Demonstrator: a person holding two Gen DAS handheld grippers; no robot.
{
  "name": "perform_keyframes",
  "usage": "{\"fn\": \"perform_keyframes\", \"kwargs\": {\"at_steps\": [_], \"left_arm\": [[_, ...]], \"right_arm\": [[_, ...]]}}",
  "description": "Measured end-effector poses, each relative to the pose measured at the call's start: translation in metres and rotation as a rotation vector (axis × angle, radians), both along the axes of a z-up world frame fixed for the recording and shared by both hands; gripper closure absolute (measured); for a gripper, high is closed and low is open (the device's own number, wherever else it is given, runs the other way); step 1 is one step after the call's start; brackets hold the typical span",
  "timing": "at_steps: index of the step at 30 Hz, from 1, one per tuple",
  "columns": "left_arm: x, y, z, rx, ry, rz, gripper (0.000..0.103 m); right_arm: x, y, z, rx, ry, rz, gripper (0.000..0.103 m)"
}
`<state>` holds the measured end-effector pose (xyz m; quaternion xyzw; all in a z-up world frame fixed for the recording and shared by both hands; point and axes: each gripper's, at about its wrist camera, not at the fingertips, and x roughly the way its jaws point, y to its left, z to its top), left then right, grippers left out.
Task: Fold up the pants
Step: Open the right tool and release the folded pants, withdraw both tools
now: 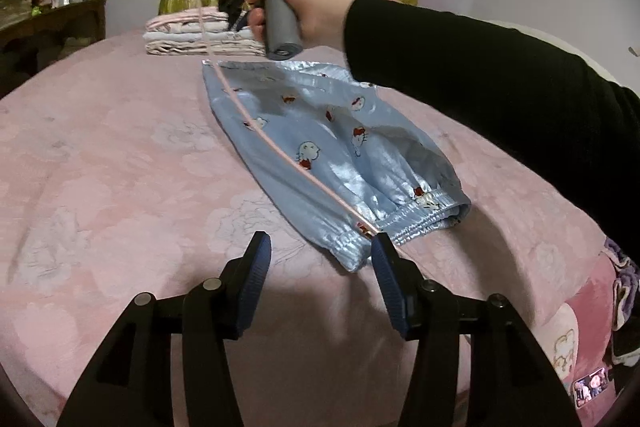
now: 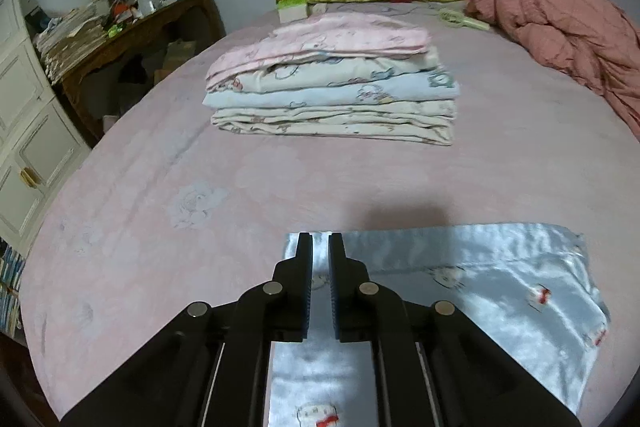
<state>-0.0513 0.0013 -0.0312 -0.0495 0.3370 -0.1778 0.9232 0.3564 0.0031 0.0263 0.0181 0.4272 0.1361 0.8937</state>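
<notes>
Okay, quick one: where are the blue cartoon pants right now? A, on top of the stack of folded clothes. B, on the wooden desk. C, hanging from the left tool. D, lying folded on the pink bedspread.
D: the blue pants lie folded flat on the pink bedspread, short of the stack of folded clothes.
</notes>
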Motion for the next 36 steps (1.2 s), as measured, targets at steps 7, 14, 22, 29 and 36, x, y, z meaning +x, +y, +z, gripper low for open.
{"fn": "perform_keyframes", "kwargs": {"at_steps": [7,14,22,29,36], "left_arm": [[-0.022,0.013,0.007,0.015,-0.008,0.038,0.052],[-0.038,0.03,0.019,0.021,-0.043,0.08,0.052],[-0.055,0.04,0.036,0.046,-0.118,0.092,0.049],[-0.057,0.056,0.051,0.047,-0.183,0.129,0.045],[-0.053,0.059,0.057,0.032,-0.192,0.133,0.044]], "right_arm": [[-0.036,-0.027,0.043,0.006,-0.069,-0.046,0.096],[-0.102,-0.069,0.1,0.009,-0.196,-0.054,0.096],[-0.218,-0.125,0.147,0.069,-0.355,-0.059,0.096],[-0.324,-0.168,0.144,0.142,-0.471,-0.062,0.096],[-0.408,-0.21,0.116,0.176,-0.544,-0.123,0.096]]}}
